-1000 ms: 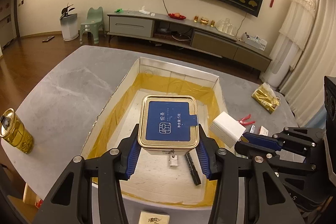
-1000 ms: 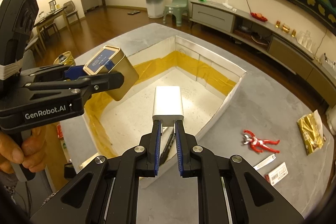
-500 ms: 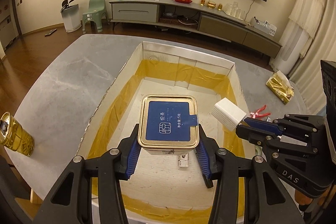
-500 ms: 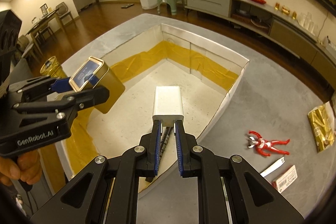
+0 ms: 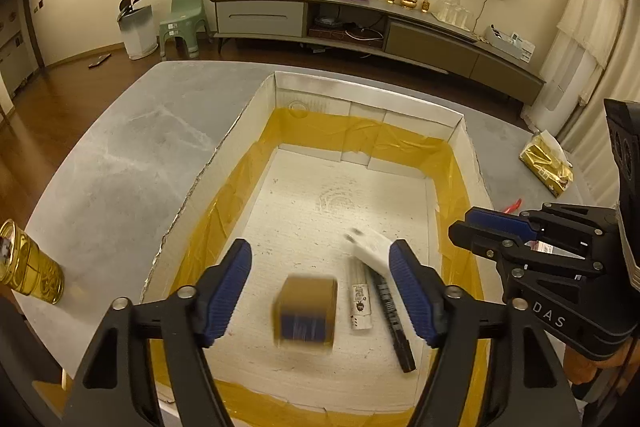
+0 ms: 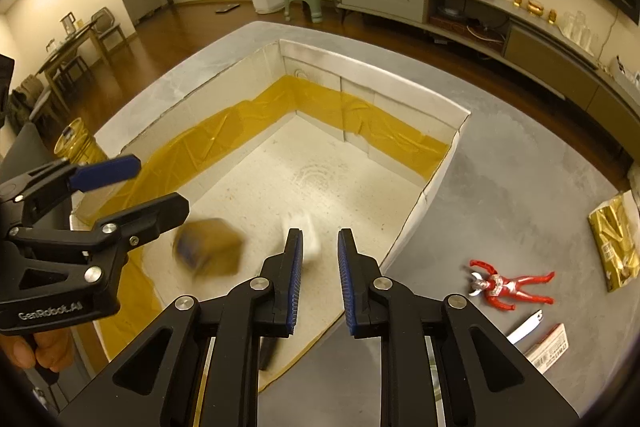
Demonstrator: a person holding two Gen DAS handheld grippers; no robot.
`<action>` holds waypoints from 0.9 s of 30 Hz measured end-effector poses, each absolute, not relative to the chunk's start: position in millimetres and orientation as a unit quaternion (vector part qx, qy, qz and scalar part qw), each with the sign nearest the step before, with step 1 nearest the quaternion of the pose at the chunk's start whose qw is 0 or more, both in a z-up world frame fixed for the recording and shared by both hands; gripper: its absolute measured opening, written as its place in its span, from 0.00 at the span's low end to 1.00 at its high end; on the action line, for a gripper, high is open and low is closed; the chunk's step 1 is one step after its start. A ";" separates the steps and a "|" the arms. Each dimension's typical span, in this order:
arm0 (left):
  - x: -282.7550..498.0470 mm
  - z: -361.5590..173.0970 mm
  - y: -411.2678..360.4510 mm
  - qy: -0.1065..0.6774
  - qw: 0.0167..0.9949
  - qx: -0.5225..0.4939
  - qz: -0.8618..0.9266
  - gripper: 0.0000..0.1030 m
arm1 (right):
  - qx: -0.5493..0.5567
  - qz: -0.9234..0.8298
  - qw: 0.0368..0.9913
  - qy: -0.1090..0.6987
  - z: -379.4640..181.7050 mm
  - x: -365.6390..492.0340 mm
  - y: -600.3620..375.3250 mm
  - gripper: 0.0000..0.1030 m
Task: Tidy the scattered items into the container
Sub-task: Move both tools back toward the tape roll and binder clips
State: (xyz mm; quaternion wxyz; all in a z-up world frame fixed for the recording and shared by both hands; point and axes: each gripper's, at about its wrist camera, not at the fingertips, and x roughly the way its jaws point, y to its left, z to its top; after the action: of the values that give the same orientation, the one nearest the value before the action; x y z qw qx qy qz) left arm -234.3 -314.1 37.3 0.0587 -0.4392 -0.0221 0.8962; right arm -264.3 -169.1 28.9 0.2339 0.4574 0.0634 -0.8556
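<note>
Both grippers hang open over the white box (image 5: 276, 85) (image 6: 444, 163) lined with yellow tape. Below my left gripper (image 5: 320, 291), the gold tin with a blue lid (image 5: 306, 313) (image 6: 208, 247) shows as a blur in mid-fall over the box floor. The white block (image 5: 370, 247) (image 6: 310, 241) is blurred too, just beneath my right gripper (image 6: 318, 279), near a black marker (image 5: 394, 323) and a small white tube (image 5: 360, 301) lying on the floor. The right gripper (image 5: 496, 223) appears at the right of the left wrist view, the left gripper (image 6: 132, 183) at the left of the right wrist view.
On the grey table (image 5: 120, 155) stand a gold can (image 5: 28, 263) (image 6: 76, 143) left of the box, and right of it a red toy figure (image 6: 508, 285), a gold packet (image 6: 612, 239) (image 5: 546, 163), a white strip (image 6: 524, 327) and a labelled card (image 6: 550, 347).
Both grippers opened. The tin left my left gripper and the white block left my right gripper; both are dropping into the box.
</note>
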 end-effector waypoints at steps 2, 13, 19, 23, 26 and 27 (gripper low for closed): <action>-232.9 37.4 -312.8 -0.019 0.060 -0.440 0.896 0.71 | 0.456 -0.856 0.234 0.065 28.2 -261.8 -168.9 0.19; -226.8 41.2 -310.3 -0.016 0.063 -0.440 0.896 0.71 | 0.455 -0.856 0.237 0.070 33.4 -251.9 -169.3 0.19; -222.3 41.1 -310.5 -0.016 0.066 -0.439 0.896 0.71 | 0.457 -0.854 0.238 0.073 33.5 -247.7 -170.6 0.19; -216.8 42.2 -310.1 -0.017 0.066 -0.439 0.896 0.71 | 0.458 -0.853 0.239 0.074 34.3 -242.4 -170.6 0.19; -212.2 45.1 -310.0 -0.017 0.067 -0.437 0.897 0.71 | 0.458 -0.852 0.242 0.076 35.3 -236.4 -171.0 0.19; -210.1 46.3 -309.7 -0.017 0.067 -0.437 0.897 0.71 | 0.458 -0.852 0.243 0.076 35.8 -234.0 -171.0 0.19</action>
State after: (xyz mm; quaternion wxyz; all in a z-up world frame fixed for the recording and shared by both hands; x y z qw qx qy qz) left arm -210.1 -309.7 46.3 0.0670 -0.4366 -0.0170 0.8970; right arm -234.0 -171.0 35.8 0.2426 0.4577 0.0763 -0.8520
